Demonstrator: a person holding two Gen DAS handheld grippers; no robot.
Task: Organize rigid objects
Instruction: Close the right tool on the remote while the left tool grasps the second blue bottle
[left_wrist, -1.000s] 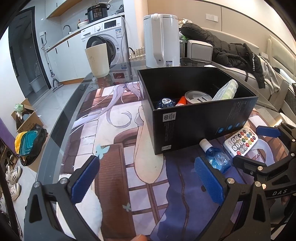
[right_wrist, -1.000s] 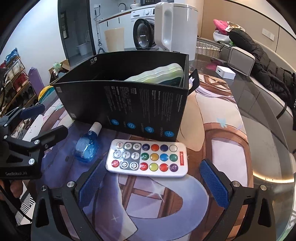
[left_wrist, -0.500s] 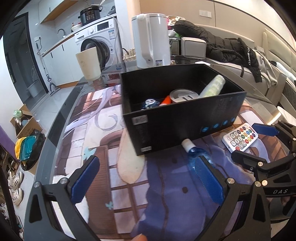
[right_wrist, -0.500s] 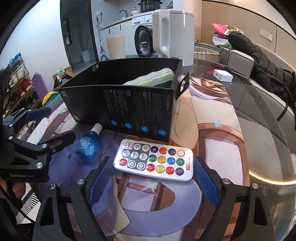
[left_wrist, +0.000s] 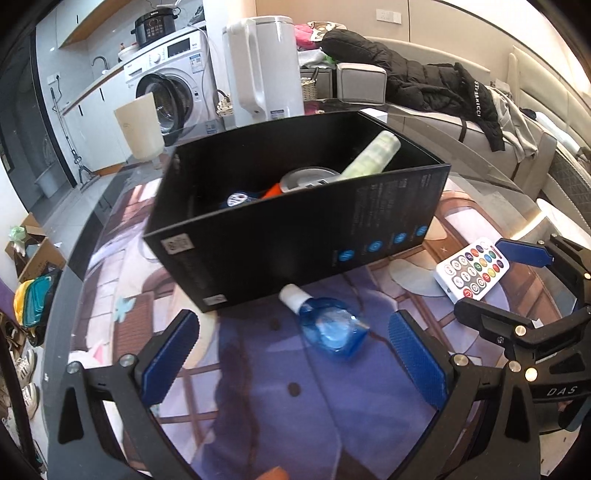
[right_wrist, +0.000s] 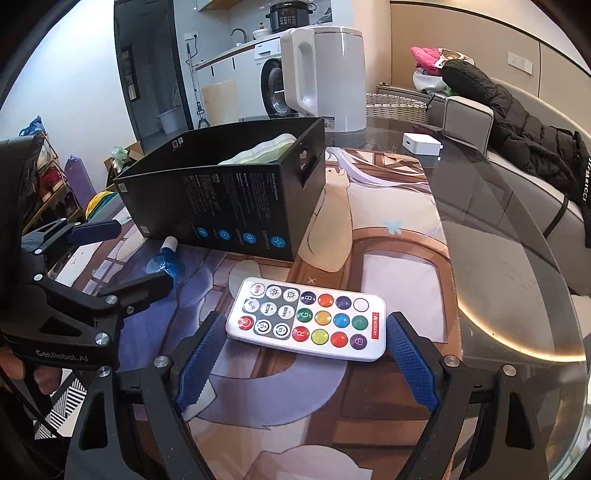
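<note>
A black open box (left_wrist: 295, 236) stands on the printed mat and holds a pale green bottle (left_wrist: 373, 155), a grey round lid and small items. It also shows in the right wrist view (right_wrist: 229, 203). A small blue bottle with a white cap (left_wrist: 328, 325) lies in front of the box, between the fingers of my open left gripper (left_wrist: 291, 354). A white remote with coloured buttons (right_wrist: 306, 319) lies flat between the fingers of my open right gripper (right_wrist: 306, 354), not clamped. The remote also shows in the left wrist view (left_wrist: 472, 269).
A white kettle (left_wrist: 266, 66) and a cream bin (left_wrist: 138, 127) stand beyond the box. A white charger (right_wrist: 421, 144) and a grey box (right_wrist: 469, 123) lie at the far right of the glass table. A sofa with a black jacket (left_wrist: 424, 88) is at the right.
My left gripper has swung right so the blue bottle now lies between its fingers. My right gripper has moved forward around the remote.
</note>
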